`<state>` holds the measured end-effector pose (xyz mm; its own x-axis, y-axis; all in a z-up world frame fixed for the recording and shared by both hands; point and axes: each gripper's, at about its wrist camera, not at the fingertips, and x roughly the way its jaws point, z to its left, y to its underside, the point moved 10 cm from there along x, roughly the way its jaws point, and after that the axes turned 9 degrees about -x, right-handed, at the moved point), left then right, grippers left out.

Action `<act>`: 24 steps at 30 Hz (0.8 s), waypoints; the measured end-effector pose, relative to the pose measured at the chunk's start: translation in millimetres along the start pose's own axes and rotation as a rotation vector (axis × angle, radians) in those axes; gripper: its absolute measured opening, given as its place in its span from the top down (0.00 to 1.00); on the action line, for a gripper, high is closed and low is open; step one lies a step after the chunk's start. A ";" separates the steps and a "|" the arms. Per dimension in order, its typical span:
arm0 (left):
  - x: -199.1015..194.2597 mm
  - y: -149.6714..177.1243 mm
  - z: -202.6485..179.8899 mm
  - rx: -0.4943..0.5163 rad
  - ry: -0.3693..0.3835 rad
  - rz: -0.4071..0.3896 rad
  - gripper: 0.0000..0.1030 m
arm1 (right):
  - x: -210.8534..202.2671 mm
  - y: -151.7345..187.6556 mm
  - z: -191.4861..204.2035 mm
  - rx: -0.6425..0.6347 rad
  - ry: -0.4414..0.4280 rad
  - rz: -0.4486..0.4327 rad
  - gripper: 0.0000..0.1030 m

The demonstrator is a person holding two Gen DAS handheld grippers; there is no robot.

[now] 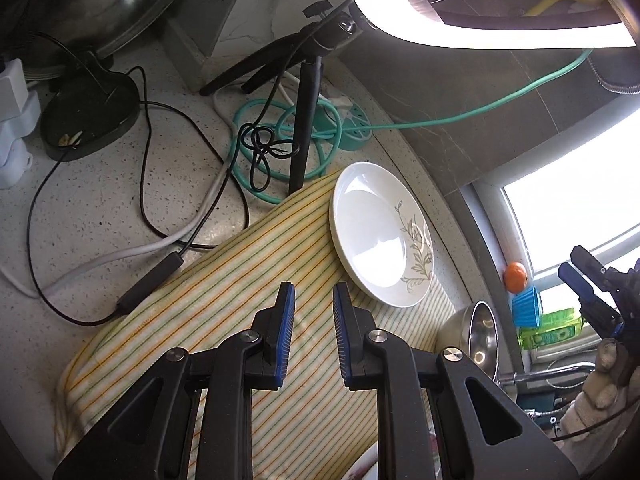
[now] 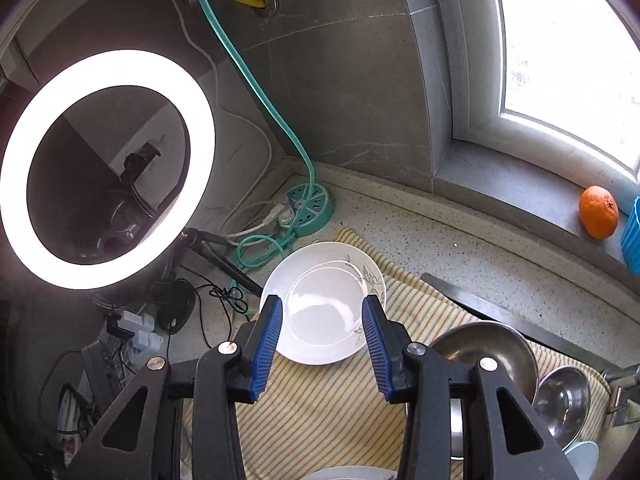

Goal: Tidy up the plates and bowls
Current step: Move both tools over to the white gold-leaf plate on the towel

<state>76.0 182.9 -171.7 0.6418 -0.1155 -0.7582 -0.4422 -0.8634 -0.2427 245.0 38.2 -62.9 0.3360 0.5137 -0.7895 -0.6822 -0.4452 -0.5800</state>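
Plate (image 2: 326, 304) rests on striped cloth (image 2: 320, 408) over speckled counter (image 2: 420, 224).

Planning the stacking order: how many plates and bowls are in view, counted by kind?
White plates: 2, the leaf-patterned plate and a plate cut off at the bottom edge
Steel bowls: 2, the large steel bowl and the small steel bowl
Pale bowl: 1, partly seen
Total: 5
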 end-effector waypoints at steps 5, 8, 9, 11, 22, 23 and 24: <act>29.8 -3.5 -7.4 -0.018 0.010 -0.001 0.84 | 56.5 3.9 -22.3 -0.011 0.040 0.088 0.64; 46.0 -4.0 -7.5 -0.039 0.010 0.000 0.84 | 89.5 12.1 -37.7 0.027 0.037 0.153 0.64; 50.4 -4.8 -7.7 -0.041 0.009 -0.001 0.84 | 98.8 13.6 -41.4 0.035 0.036 0.170 0.64; 58.1 -6.6 -7.6 -0.052 0.008 0.002 0.84 | 113.1 16.0 -46.7 0.043 0.029 0.194 0.64; 73.0 -20.4 -16.4 -0.119 0.047 -0.027 0.84 | 164.6 13.1 -69.4 0.079 0.014 0.285 0.68; 74.3 -20.9 -17.6 -0.123 0.048 -0.029 0.84 | 168.6 13.5 -69.8 0.076 0.014 0.292 0.68; 75.8 -20.6 -18.8 -0.126 0.050 -0.027 0.84 | 172.4 14.0 -70.6 0.072 0.018 0.297 0.68</act>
<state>145.5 182.7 -212.8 0.6842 -0.1130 -0.7205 -0.3441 -0.9211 -0.1823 339.2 68.7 -221.3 0.1257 0.3556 -0.9262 -0.7966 -0.5203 -0.3078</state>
